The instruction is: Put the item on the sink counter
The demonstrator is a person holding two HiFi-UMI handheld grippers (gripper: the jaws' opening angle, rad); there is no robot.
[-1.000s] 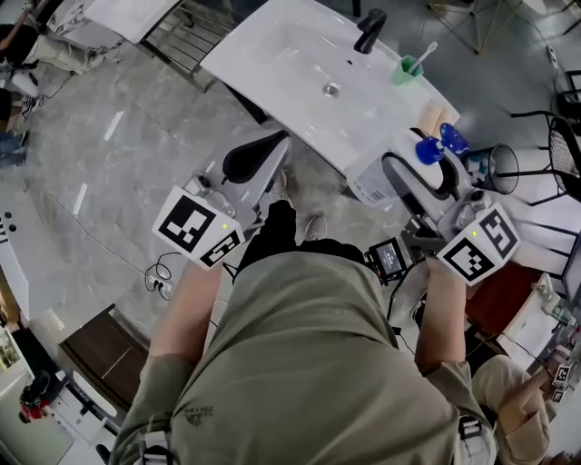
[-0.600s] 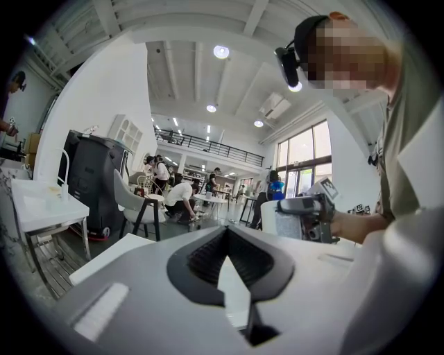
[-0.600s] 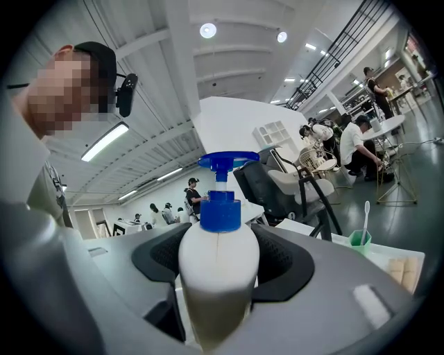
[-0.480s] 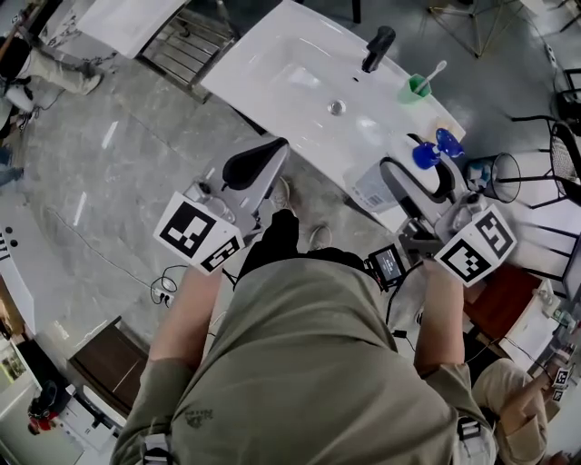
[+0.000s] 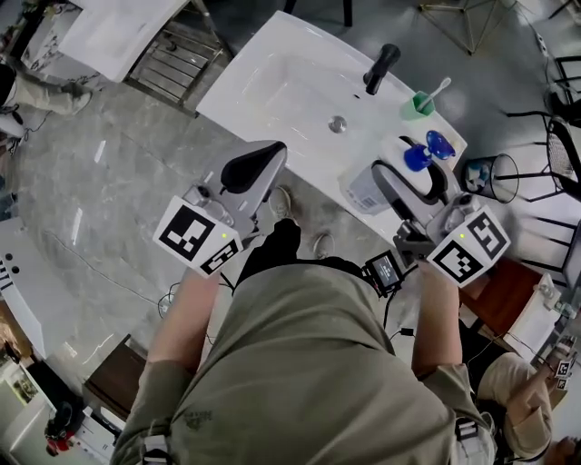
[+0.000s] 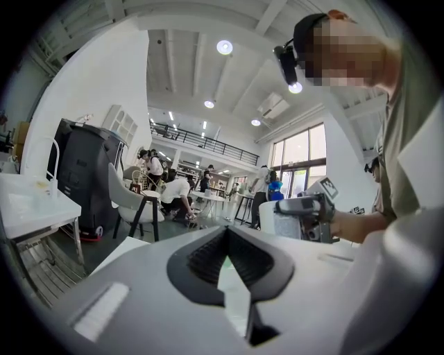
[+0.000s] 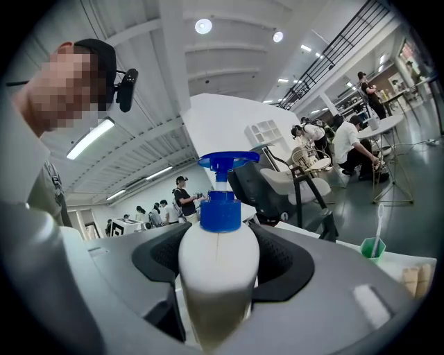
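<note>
My right gripper (image 5: 406,179) is shut on a white pump bottle (image 5: 366,192) with a blue pump head (image 5: 427,150). It holds the bottle above the right end of the white sink counter (image 5: 263,77). In the right gripper view the bottle (image 7: 218,267) stands upright between the two dark pads, with its blue pump (image 7: 222,208) on top. My left gripper (image 5: 255,167) hangs shut and empty in front of the counter's near edge. In the left gripper view its jaws (image 6: 227,262) meet with nothing between them, and the bottle (image 6: 281,220) shows off to the right.
On the counter are a black faucet (image 5: 381,65), the basin drain (image 5: 338,124) and a green cup (image 5: 418,105) with a toothbrush. A wire bin (image 5: 496,173) stands right of the counter. A metal rack (image 5: 172,59) and another white table (image 5: 118,27) lie at upper left.
Both grippers have edged toward the sink counter. The bottle stays in the right gripper and now sits closer to the counter's right end.
</note>
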